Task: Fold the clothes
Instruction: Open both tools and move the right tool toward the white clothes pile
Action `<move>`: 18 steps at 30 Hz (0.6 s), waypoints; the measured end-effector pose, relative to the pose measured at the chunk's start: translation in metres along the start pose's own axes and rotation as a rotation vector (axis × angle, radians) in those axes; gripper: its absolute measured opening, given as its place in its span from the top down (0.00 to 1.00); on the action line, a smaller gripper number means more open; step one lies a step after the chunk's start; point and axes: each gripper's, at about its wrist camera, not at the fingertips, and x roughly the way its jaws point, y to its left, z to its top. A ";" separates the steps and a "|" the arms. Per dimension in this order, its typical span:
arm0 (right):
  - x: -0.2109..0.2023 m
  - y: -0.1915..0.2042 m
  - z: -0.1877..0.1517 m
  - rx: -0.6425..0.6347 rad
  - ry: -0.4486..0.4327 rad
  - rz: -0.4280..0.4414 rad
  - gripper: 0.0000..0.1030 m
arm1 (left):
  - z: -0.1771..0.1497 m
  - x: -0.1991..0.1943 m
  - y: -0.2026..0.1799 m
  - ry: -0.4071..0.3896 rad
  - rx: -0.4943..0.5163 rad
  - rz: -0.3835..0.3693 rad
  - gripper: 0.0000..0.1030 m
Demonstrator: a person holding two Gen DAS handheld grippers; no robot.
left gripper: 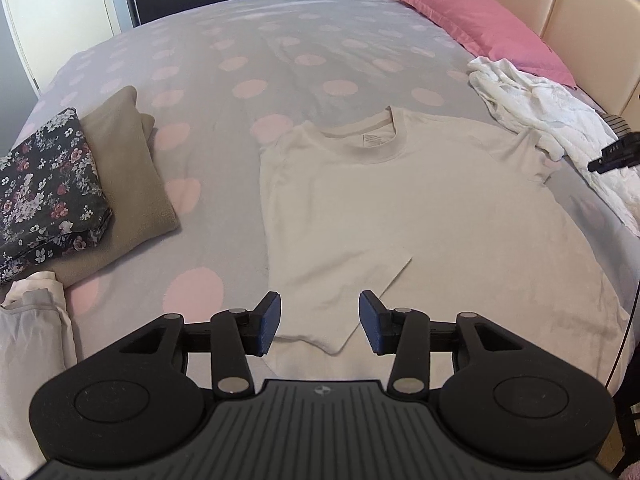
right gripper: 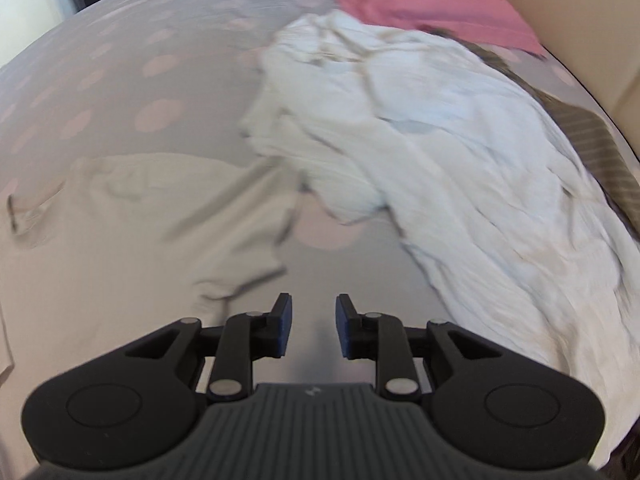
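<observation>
In the left wrist view, a folded pale garment (left gripper: pixel 28 320) lies at about 8 o'clock at the frame's edge. Just above it, at 9 o'clock, a dark floral folded piece (left gripper: pixel 44 188) rests on top of a folded tan garment (left gripper: pixel 128 184), both on the bed (left gripper: pixel 224 92), whose grey cover carries pink dots.

At the centre lies the cream T-shirt (left gripper: pixel 420 216), spread flat with its collar toward 12 o'clock and a label showing inside the neck. Its left side is folded inward, so a corner of cloth lies slantwise across the body of the shirt. The left hand-held gripper (left gripper: pixel 319 322) hovers over the shirt's near hem at 6 o'clock, its blue-padded jaws set wide apart with nothing between them.

Toward 2 o'clock, a crumpled white garment (left gripper: pixel 552 128) lies in a heap, touching the shirt's right sleeve. A pink pillow (left gripper: pixel 472 20) sits at 1 o'clock against the beige headboard (left gripper: pixel 580 16).

In the right wrist view, which is blurred, the T-shirt (right gripper: pixel 120 232) fills the 9 o'clock side, its right sleeve pointing toward the centre. The right hand-held gripper (right gripper: pixel 314 326) hangs over bare bed cover just beside that sleeve, jaws parted at a moderate gap and empty. The white garment (right gripper: pixel 420 152) spreads from 12 to 4 o'clock, with a striped cloth (right gripper: pixel 584 136) showing beyond it at 3 o'clock.
</observation>
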 end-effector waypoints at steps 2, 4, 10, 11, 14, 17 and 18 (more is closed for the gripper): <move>0.006 -0.018 -0.009 0.058 0.002 -0.003 0.74 | 0.001 -0.001 -0.005 -0.006 -0.001 0.000 0.60; 0.007 -0.032 -0.019 0.075 -0.003 0.000 0.74 | 0.002 -0.002 -0.010 -0.018 -0.008 0.008 0.60; 0.015 -0.075 -0.026 0.144 0.023 0.008 0.73 | 0.006 0.011 -0.026 -0.071 -0.146 0.042 0.60; 0.018 -0.080 -0.025 0.165 0.024 0.015 0.72 | 0.006 0.014 -0.031 -0.081 -0.165 0.060 0.60; 0.025 -0.086 -0.020 0.180 0.021 0.032 0.72 | 0.005 0.024 -0.054 -0.115 -0.160 0.098 0.60; 0.030 -0.088 -0.016 0.168 0.009 0.046 0.72 | 0.004 0.041 -0.068 -0.106 -0.174 0.073 0.60; 0.031 -0.090 -0.014 0.167 0.003 0.055 0.72 | 0.004 0.046 -0.072 -0.101 -0.180 0.061 0.60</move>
